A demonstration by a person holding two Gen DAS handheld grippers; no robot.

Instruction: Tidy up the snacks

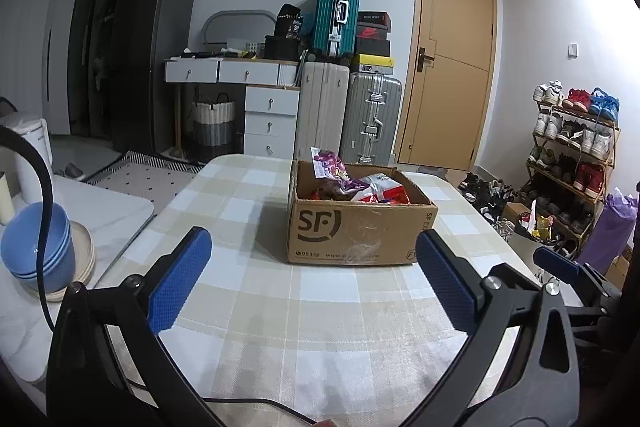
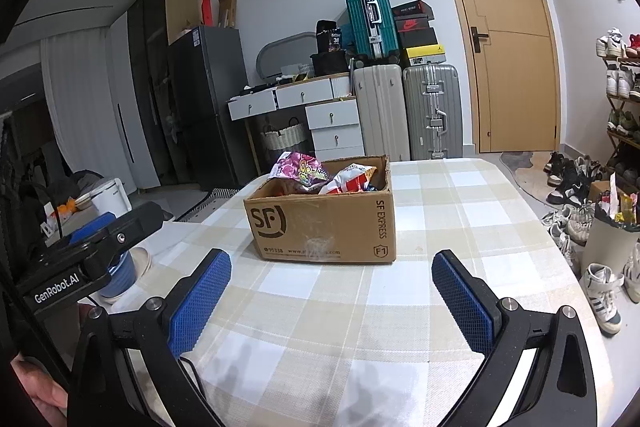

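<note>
Blue-padded fingers of the left tool (image 1: 314, 283) spread wide and empty above a checked cloth on the counter (image 1: 256, 307), well short of a cardboard box (image 1: 356, 235) stuffed with snack bags (image 1: 360, 185); stacked blue bowls (image 1: 40, 247) sit at left, suitcases (image 1: 348, 115) and a wooden door (image 1: 452, 59) line the far wall, a shoe rack (image 1: 572, 155) stands at right. From the right wrist, the right tool (image 2: 330, 303) hangs equally wide, gripping nothing, over the same counter (image 2: 460, 219), the box (image 2: 324, 223) ahead and snack bags (image 2: 320, 175) poking out, shoes (image 2: 600, 291) strewn on the floor.
</note>
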